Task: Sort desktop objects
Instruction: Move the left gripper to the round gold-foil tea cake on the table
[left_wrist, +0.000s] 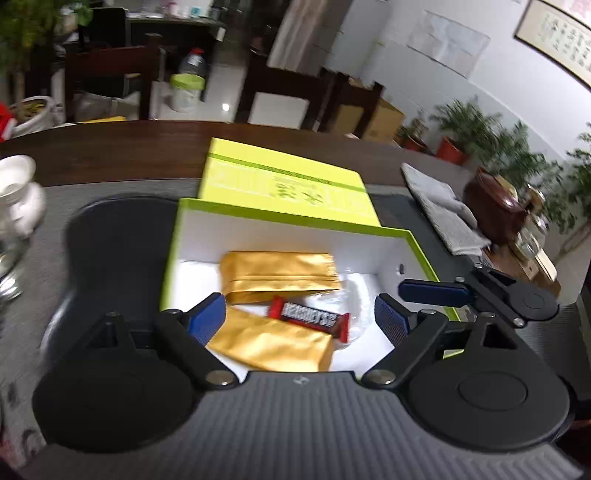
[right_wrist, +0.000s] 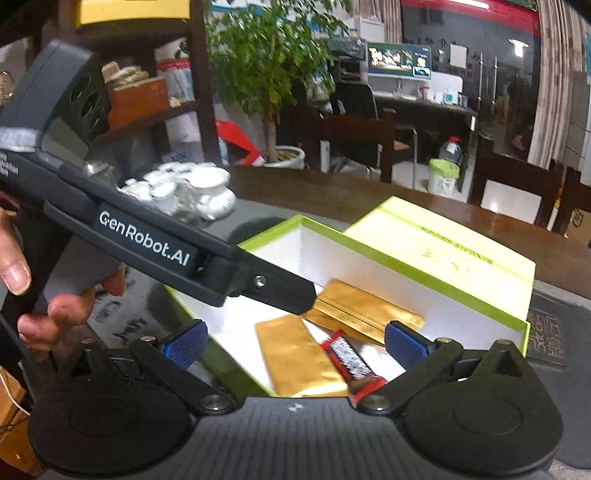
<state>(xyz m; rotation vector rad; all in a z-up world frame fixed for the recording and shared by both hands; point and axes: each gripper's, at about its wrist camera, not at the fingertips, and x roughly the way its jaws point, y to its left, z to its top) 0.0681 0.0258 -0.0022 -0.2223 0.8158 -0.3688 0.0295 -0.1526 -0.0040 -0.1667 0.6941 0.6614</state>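
An open box with a green rim and white inside holds two gold pouches and a red Hershey's bar. Its yellow-green lid lies just behind it. My left gripper hovers open over the near end of the box, nothing between its blue pads. In the right wrist view, my right gripper is also open above the box, with the bar and a pouch below it. The left gripper's black body reaches in from the left.
White tea cups stand at the table's left. A folded grey cloth and a brown teapot lie on the right. A person's hand holds the left gripper. Dark chairs stand beyond the wooden table.
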